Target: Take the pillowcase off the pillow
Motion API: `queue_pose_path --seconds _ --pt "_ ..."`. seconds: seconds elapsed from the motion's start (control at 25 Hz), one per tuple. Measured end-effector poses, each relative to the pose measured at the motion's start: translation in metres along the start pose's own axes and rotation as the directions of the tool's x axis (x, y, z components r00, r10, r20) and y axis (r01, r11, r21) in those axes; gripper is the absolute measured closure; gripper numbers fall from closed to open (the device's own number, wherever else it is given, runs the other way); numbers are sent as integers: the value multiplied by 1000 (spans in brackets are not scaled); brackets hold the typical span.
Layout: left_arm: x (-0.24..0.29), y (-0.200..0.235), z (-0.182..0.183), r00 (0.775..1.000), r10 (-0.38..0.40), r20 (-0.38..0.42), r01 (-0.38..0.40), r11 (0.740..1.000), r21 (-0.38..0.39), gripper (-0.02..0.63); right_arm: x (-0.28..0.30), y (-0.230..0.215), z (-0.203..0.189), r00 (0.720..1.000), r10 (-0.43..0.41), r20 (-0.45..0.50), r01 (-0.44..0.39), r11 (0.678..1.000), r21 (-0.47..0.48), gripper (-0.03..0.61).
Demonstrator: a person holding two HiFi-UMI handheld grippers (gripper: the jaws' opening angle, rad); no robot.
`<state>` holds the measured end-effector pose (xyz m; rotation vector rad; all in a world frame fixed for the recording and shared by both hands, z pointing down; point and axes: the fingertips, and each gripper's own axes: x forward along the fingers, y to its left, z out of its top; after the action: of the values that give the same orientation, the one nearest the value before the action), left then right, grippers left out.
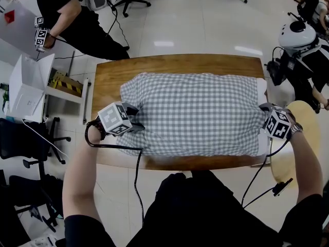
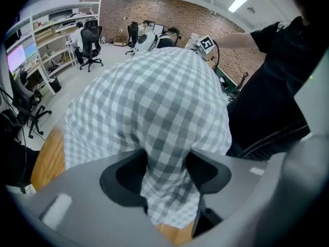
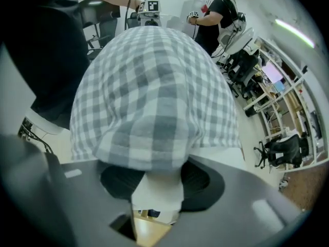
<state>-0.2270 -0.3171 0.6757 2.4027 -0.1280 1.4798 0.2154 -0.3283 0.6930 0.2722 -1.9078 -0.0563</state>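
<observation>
A grey-and-white checked pillowcase [image 1: 195,112] covers a pillow that lies across the wooden table [image 1: 180,63]. At the pillow's left near corner my left gripper [image 1: 136,122] is shut on a bunched fold of the checked cloth [image 2: 154,96], pinched between both pads [image 2: 167,174]. My right gripper [image 1: 267,115] is at the right end, where the white pillow [image 1: 262,91] pokes out of the case's open edge. In the right gripper view the pads [image 3: 157,187] squeeze the white pillow [image 3: 154,192] just under the hem of the pillowcase [image 3: 149,86].
A round wooden stool [image 1: 308,122] stands right of the table. One person in black [image 1: 77,19] stands at the far left corner, another with a white helmet [image 1: 298,35] at the far right. Office chairs [image 1: 31,138] and a white shelf [image 1: 31,86] are to the left.
</observation>
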Motion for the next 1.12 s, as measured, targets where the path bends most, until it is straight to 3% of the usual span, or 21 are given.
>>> queue_pose_path --seconds 0.2,0.36,0.68,0.88,1.12 --pt "-9 -10 7 1000 21 9 -21 1000 -5 458 -15 -3 -8 996 -89 21 89 996 0 474" --pt "-23 -11 -3 997 77 20 -76 997 -7 599 -32 1 -2 988 -154 31 155 988 -4 508" --pt "-48 -30 -3 984 175 43 -175 985 7 607 -61 10 0 963 -269 34 269 963 -10 536" --pt "-67 -37 -14 973 218 79 -217 976 -23 607 -79 16 4 942 -334 25 335 942 -13 546" --pt "-81 -46 -23 962 264 70 -263 965 -18 609 -96 22 3 920 -393 12 393 919 -12 552"
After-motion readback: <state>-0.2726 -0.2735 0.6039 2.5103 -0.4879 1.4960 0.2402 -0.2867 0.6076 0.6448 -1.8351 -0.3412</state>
